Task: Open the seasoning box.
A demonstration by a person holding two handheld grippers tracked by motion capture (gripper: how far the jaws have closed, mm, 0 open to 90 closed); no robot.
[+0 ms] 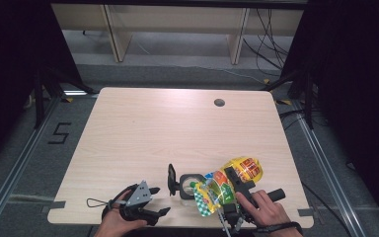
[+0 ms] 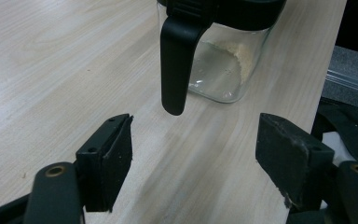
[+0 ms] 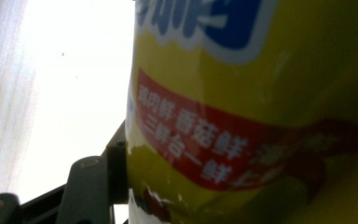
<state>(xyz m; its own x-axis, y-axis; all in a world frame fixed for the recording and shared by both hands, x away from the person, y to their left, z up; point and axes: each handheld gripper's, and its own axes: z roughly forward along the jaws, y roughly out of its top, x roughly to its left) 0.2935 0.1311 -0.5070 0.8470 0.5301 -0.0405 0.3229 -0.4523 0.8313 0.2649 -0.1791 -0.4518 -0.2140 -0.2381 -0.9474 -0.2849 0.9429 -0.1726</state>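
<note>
High view: your right gripper (image 1: 233, 190) grips the yellow bag (image 1: 227, 182), tipping it over the jar (image 1: 187, 185); left gripper (image 1: 160, 200) spread, empty. Next, steady the jar.

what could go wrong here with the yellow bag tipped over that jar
The yellow printed plastic bag in the right gripper tilts beside the clear glass jar with little powder inside; contents might miss the mouth and spill on the wooden table. The left gripper stands open, short of the jar, so a nudge might shift it.
</note>
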